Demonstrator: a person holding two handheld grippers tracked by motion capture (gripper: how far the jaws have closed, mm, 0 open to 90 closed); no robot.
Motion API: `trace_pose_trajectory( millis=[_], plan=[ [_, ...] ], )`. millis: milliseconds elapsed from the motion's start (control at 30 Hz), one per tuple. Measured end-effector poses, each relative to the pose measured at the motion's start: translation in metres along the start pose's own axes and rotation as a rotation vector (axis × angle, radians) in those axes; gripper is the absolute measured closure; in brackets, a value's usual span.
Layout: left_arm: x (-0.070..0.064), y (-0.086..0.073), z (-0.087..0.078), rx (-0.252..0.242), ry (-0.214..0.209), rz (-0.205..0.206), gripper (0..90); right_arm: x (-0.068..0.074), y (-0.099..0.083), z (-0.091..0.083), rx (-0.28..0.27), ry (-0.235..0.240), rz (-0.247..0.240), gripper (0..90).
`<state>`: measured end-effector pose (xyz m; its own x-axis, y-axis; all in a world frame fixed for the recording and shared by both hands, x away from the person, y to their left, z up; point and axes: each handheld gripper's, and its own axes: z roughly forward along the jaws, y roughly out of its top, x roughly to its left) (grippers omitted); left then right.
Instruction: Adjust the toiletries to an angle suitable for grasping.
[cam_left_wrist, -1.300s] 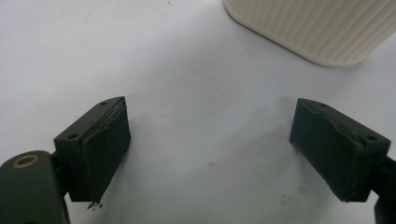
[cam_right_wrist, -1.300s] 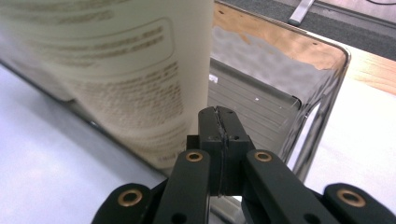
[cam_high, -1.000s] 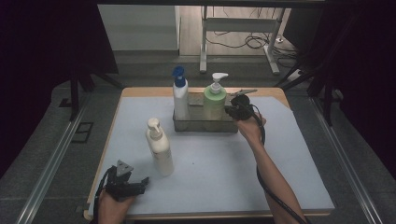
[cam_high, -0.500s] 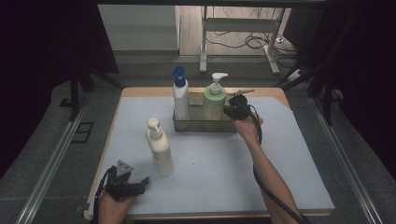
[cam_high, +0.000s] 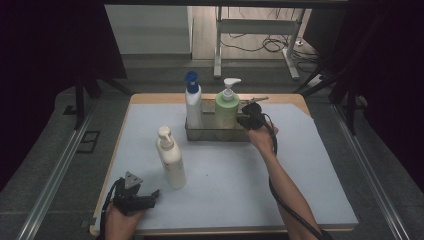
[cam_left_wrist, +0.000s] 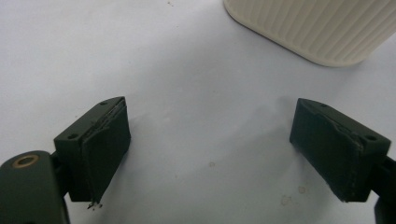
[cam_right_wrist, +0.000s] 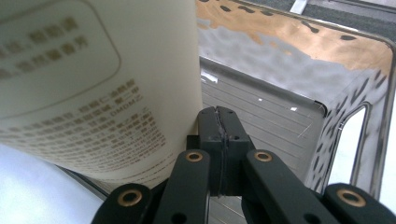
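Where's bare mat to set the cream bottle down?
Open mat lies right of the cream pump bottle, between the tray and the near edge, and left of the tray. The tray, with the blue-capped bottle, green bottle and right gripper, is crowded.

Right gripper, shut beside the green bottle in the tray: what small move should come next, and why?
Probably back the right gripper away from the green bottle and open it. Its jaws are pressed together on nothing, beside the bottle standing in the tray. The cream bottle stands outside the tray on the mat, by the open left gripper.

Bare mat (cam_high: 235, 175) mid-table; cream bottle (cam_high: 171, 160) (seemingly close) before left gripper (cam_high: 150, 196).
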<state>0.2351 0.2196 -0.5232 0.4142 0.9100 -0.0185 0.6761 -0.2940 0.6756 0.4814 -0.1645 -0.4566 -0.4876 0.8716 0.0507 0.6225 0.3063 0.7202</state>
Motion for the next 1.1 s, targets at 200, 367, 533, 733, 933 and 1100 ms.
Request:
trace_pose_trajectory(
  millis=[200,367,533,733,933,1100],
  plan=[
    [0.000,0.000,0.000,0.000,0.000,0.000,12.1,0.005,0.002,0.002,0.000,0.006,0.000,89.2],
    [0.000,0.000,0.000,0.000,0.000,0.000,12.1,0.009,0.003,0.005,0.000,0.015,-0.001,89.3],
    [0.000,0.000,0.000,0.000,0.000,0.000,12.1,0.013,0.005,0.007,-0.003,0.022,-0.001,89.3],
    [0.000,0.000,0.000,0.000,0.000,0.000,12.1,0.017,0.006,0.009,-0.005,0.027,0.007,89.3],
    [0.000,0.000,0.000,0.000,0.000,0.000,12.1,0.024,0.006,0.013,0.001,0.039,-0.005,89.3],
    [0.000,0.000,0.000,0.000,0.000,0.000,12.1,0.031,0.007,0.015,0.005,0.049,-0.017,89.3]
  ],
)
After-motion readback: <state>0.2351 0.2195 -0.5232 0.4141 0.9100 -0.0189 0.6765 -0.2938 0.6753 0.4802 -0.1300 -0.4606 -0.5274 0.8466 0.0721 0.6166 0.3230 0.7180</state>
